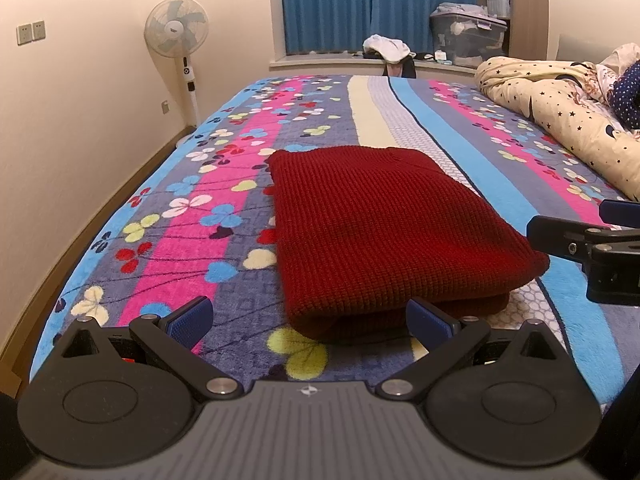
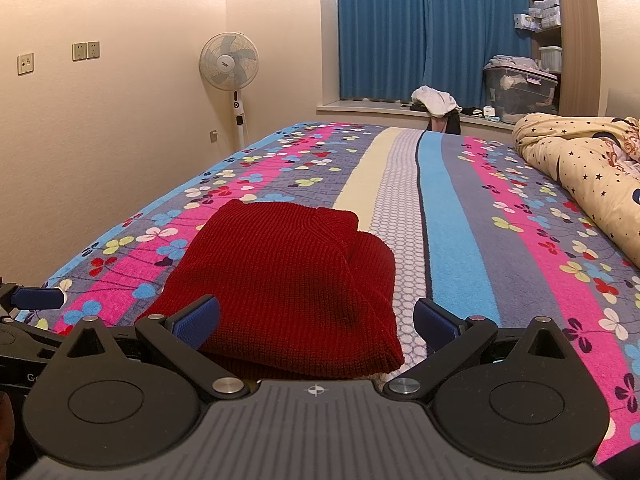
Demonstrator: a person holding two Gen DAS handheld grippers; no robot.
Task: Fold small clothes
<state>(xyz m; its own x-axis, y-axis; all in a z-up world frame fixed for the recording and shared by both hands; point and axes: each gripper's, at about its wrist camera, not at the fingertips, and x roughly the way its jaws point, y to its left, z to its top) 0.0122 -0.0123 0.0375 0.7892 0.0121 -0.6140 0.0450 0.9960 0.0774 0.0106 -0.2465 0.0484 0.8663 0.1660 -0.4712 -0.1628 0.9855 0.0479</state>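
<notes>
A dark red knitted garment (image 1: 372, 236) lies folded into a thick rectangle on the flowered bed blanket (image 1: 188, 216). My left gripper (image 1: 310, 322) stands open at its near edge, blue pads wide apart, nothing between them. In the right wrist view the same red garment (image 2: 288, 284) fills the near middle, and my right gripper (image 2: 316, 324) is open around its near end without pinching it. The right gripper (image 1: 592, 248) shows at the right edge of the left wrist view. The left gripper's blue fingertip (image 2: 38, 298) peeks in at the left of the right wrist view.
A rolled star-print duvet (image 2: 580, 172) lies along the bed's right side. A standing fan (image 2: 232, 76) is by the left wall. Blue curtains (image 2: 420, 28), a window ledge with clothes (image 2: 436, 102) and a storage box (image 2: 520, 92) are at the back.
</notes>
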